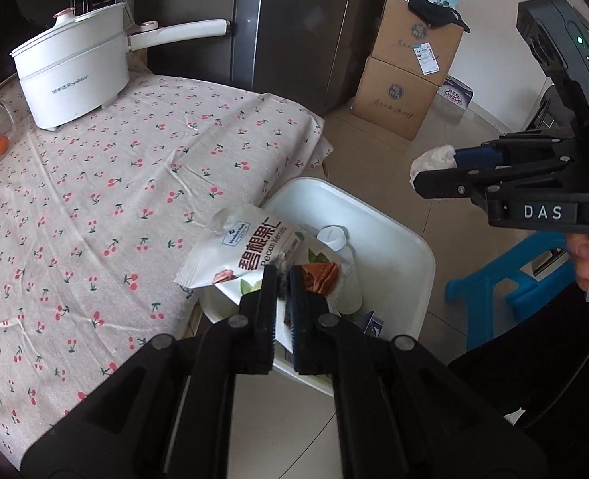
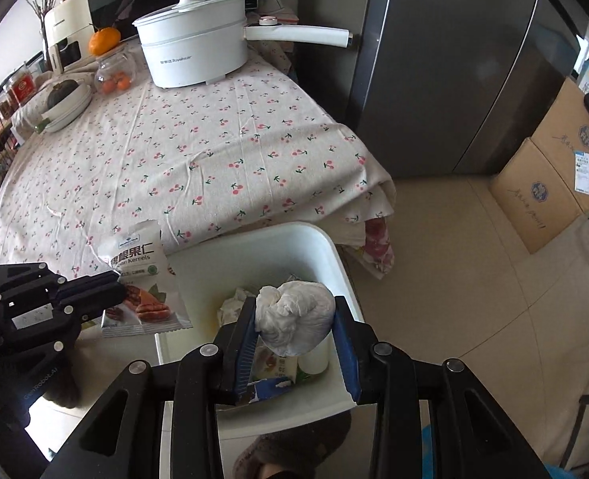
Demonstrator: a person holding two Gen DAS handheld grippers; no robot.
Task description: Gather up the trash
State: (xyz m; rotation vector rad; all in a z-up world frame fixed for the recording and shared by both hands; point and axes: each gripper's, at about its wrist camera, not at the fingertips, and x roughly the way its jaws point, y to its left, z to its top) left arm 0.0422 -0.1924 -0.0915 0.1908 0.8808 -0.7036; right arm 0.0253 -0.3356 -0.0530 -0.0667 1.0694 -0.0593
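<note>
Holding over white bin (image 2: 334,255): left hand-held gripper (image 1: 282,279) pinches pecan packet (image 1: 250,247), right hand-held gripper (image 2: 294,311) clamps tissue wad (image 2: 294,315). Centre both inside rim before releasing.

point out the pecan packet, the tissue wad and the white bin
pecan packet (image 1: 242,253), left wrist view, on its printed white front
tissue wad (image 2: 294,317), right wrist view, on the crumpled middle
white bin (image 2: 318,251), right wrist view, on the bare inner wall

I see a white pot (image 2: 194,55) on the table (image 2: 167,167), an orange (image 2: 104,40) behind it, and cardboard boxes (image 1: 406,76) by the fridge (image 1: 294,28).
</note>
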